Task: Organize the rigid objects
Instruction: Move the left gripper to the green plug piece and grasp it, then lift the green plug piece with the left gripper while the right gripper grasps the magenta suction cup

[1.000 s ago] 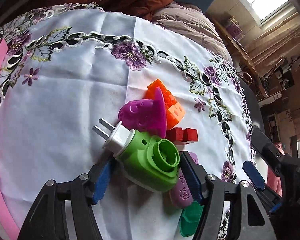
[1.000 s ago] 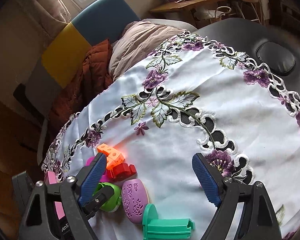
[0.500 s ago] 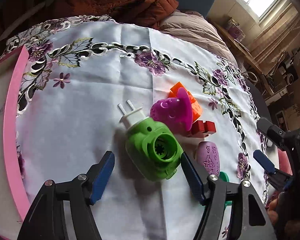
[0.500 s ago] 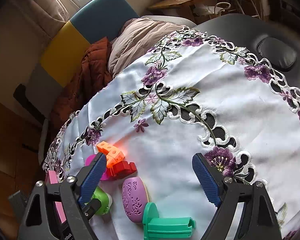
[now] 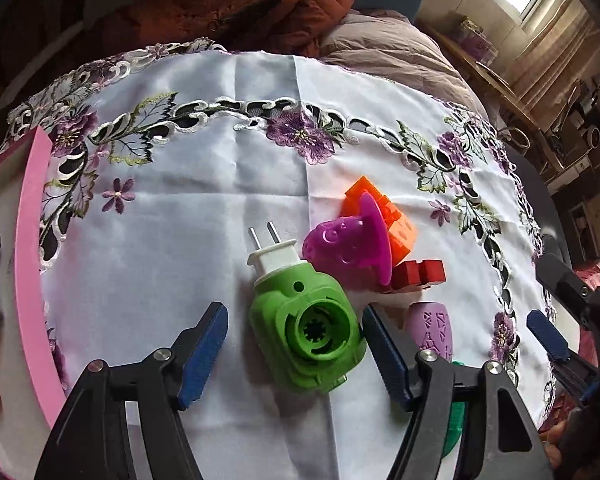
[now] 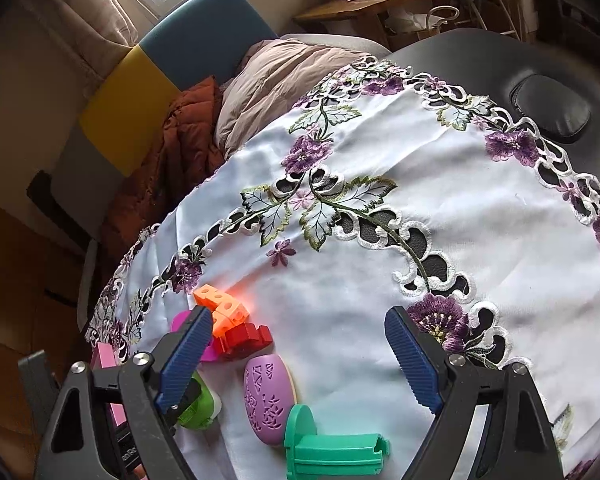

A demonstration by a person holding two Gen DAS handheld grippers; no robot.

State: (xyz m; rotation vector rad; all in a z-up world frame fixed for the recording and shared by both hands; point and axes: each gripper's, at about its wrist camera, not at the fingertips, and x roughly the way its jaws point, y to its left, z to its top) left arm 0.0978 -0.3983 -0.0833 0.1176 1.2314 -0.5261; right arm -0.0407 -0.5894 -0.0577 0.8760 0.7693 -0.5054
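Tablecloth [image 5: 180,260]: a white cloth with purple embroidered flowers is covering the table and filling most of both views.
Pink tray [image 5: 30,264]: its rim is running down the left edge of the left wrist view.
Left gripper [image 5: 294,344]: its blue-padded jaws are standing apart at the bottom centre of the left wrist view, with the green plug adapter between them; the right pad is looking very close to the adapter, the left pad is staying clear, nothing gripped.
Right gripper [image 6: 300,360]: its jaws are gaping wide at the bottom of the right wrist view, holding nothing, only cloth and toys showing between them.
Green plug adapter [image 5: 306,332]: it is lying on the cloth at lower centre, its white pronged end pointing to the upper left.
Teal piece [image 6: 328,446]: it is lying at the bottom centre of the right wrist view, just beside the lilac oval.
Magenta piece [image 5: 350,246]: it is leaning against the orange block [image 5: 392,228].
Lilac oval [image 6: 268,396]: it is resting below the red block [image 6: 242,338].
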